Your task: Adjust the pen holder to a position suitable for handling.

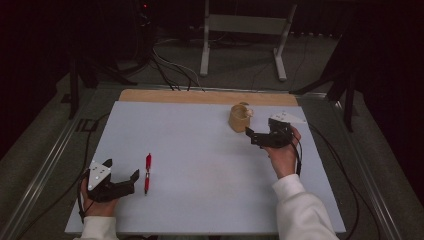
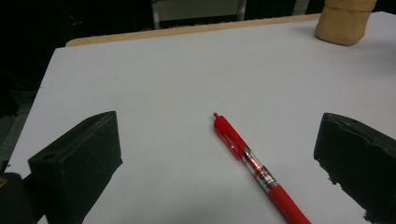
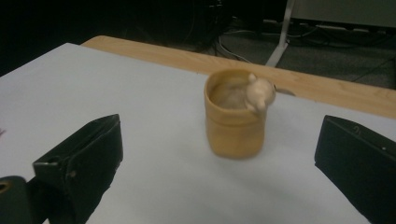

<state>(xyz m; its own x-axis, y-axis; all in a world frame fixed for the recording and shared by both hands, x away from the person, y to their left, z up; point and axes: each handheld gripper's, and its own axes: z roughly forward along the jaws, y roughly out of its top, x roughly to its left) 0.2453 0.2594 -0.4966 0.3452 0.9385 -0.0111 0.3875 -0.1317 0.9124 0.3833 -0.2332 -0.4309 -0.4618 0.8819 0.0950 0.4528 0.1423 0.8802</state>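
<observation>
Nothing is gripped yet. The left gripper [image 1: 122, 179], jaws wide, sits near left beside the red pen [image 1: 147, 173] lying flat. The right gripper [image 1: 261, 136], jaws wide, faces the tan cup [image 1: 239, 118] far right, apparently untouched. Both pickups remain.

Dark rm, grey floor [image 1: 240, 65].

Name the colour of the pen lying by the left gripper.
Red, with a clear middle section; the pen shows best in the left gripper view.
</observation>
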